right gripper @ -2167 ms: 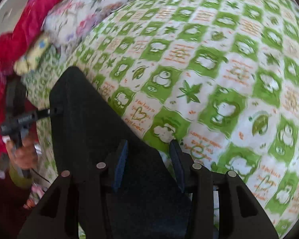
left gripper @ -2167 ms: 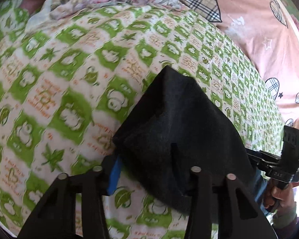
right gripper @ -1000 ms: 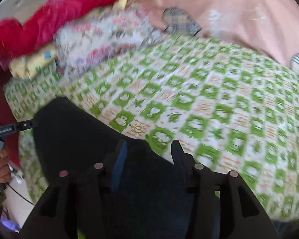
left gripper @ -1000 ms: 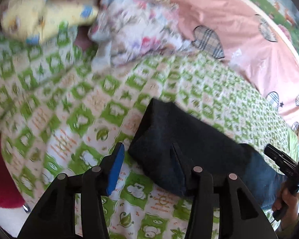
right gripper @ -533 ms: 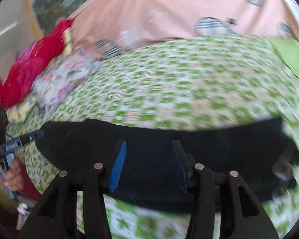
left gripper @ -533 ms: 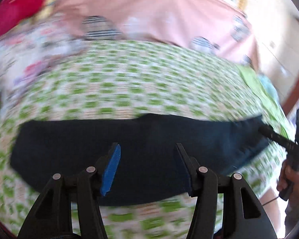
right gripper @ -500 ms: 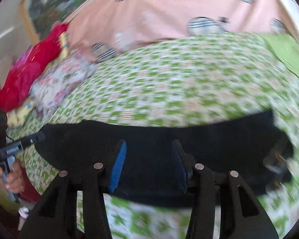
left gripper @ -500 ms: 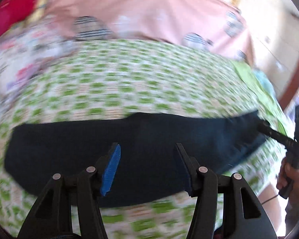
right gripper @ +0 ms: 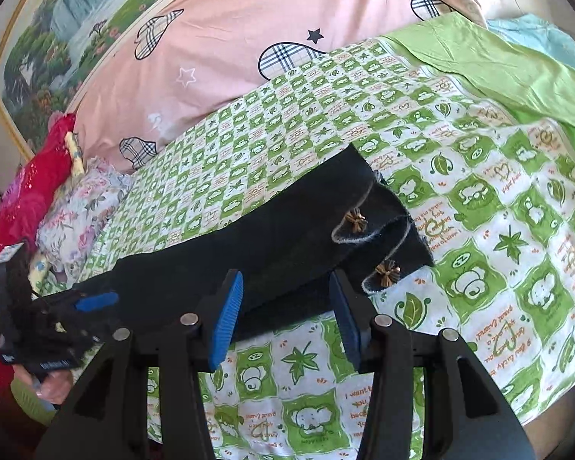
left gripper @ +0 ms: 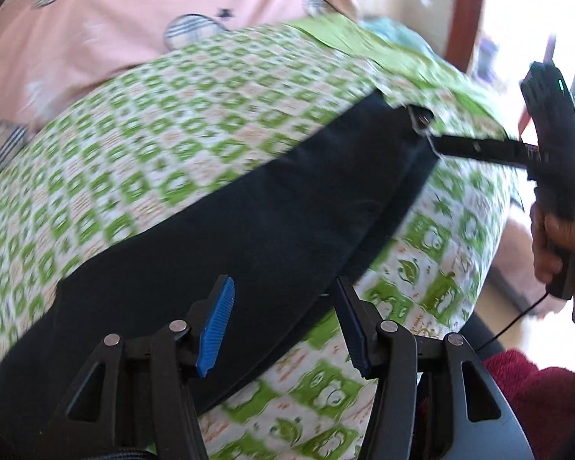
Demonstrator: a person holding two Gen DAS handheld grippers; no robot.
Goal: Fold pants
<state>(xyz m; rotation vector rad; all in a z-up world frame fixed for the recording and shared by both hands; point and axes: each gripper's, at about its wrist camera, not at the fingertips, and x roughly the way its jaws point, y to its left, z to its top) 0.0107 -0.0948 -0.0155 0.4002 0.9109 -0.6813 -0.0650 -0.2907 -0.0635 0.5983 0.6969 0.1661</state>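
Lying now as one long dark strip across the bed [left gripper: 195, 122], the pants [left gripper: 249, 226] are looking stretched out vs. the bunched fold 2 s ago. Left view: left tongs [left gripper: 283, 326] are hanging wide open, empty, over the near edge; right tongs [left gripper: 425, 122] are at the far end, grip unclear.

Right view: right tongs [right gripper: 285, 308] are gaping, holding nothing, over mid-leg; cuffs w/ bows are lying right. Pillow [right gripper: 80, 211], pink quilt [right gripper: 249, 46], green sheet [right gripper: 498, 57] are ringing the work area, none blocking. Next fold probably lengthwise.
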